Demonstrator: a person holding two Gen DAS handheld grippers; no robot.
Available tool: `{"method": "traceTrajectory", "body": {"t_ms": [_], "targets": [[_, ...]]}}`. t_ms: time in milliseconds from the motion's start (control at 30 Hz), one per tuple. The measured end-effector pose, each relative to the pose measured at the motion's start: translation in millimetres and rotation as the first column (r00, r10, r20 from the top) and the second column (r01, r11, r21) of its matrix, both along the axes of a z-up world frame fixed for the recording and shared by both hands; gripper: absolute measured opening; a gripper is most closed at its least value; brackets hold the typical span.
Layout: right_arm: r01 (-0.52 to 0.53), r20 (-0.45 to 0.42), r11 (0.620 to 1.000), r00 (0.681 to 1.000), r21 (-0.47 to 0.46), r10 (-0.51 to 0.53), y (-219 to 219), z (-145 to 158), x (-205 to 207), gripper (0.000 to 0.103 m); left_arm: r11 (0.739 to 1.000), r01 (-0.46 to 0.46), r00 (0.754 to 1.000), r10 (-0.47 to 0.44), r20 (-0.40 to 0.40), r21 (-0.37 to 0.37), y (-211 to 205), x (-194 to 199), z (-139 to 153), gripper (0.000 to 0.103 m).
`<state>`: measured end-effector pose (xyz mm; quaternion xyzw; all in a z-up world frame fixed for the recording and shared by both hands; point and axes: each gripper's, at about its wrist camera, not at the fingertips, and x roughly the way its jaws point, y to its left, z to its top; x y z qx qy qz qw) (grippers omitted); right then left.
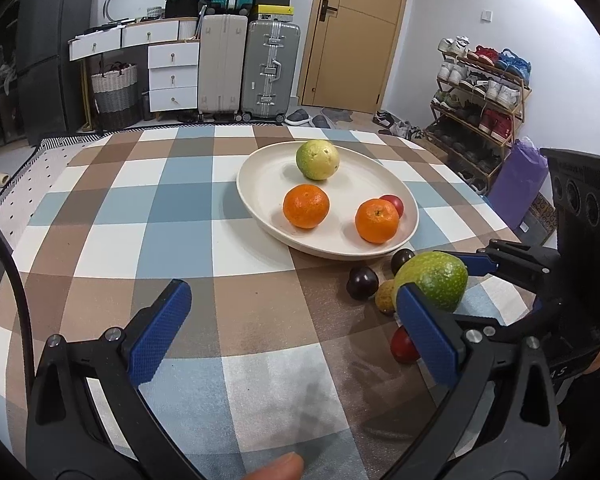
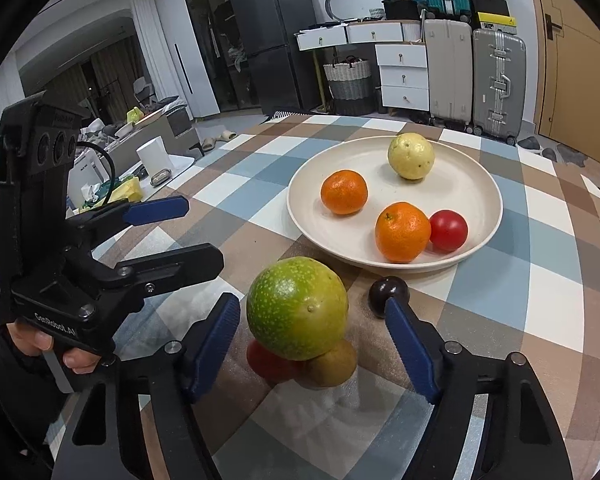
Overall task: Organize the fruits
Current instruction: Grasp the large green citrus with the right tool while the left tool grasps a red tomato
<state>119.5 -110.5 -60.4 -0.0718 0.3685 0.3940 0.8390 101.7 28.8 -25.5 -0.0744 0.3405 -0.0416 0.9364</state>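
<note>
The right gripper is lined up on the big green fruit, jaws spread wide, one blue pad on each side of it and neither touching; whether the fruit is being carried or sits on the small ones below, I can't tell. It hangs over a brown kiwi-like fruit and a red one on the near part of the counter, just short of the cream plate. On the plate are two mandarins, a pale yellow-green fruit at the far side and a red fruit touching the nearer mandarin. A dark plum lies just right of the green fruit, and the left view shows a second dark plum. Judging by its size, that green fruit is the heaviest thing here, firm-skinned, round and likely to roll or squirt out, so the pads should close across its widest middle, gently. The small fruit beneath look softer and could scatter if nudged. The left gripper hovers over bare checked cloth, jaws also spread, holding nothing. As for writing, "GenRobot.AI" reads on the left gripper's body in the right view; a box stacked on the suitcases carries a swoosh logo, and a black bag beside it shows "36". Other labels are too small to read.
</note>
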Motion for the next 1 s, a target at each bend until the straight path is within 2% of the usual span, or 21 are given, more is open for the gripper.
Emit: {"method": "traceTrajectory", "body": {"t_ms": [233, 533, 700, 800, 1000], "targets": [[-0.016, -0.008, 1.000, 1.000, 0.014, 0.016, 0, 0, 0, 0.049, 1.000, -0.007, 1.000, 0.007, 0.002, 0.000, 1, 1, -1, 0.102], [0.022, 0.053, 0.998, 0.998, 0.060, -0.025, -16, 14, -3, 0.049, 1.000, 0.010, 1.000, -0.010, -0.023, -0.015, -2, 3, -4, 0.102], [0.084, 0.061, 0.995, 0.994, 0.061, -0.088, -38, 16, 1, 0.049, 0.997, 0.067, 0.997, -0.066, -0.032, 0.026, -22, 1, -5, 0.102], [0.118, 0.061, 0.991, 0.991, 0.065, -0.122, -49, 17, 3, 0.049, 0.991, 0.128, 0.990, -0.127, -0.062, 0.022, -33, 2, -10, 0.102], [0.120, 0.063, 0.991, 0.990, 0.053, -0.123, -48, 17, 2, 0.049, 0.979, 0.201, 0.974, -0.196, -0.116, 0.038, -55, 1, -18, 0.102]]}}
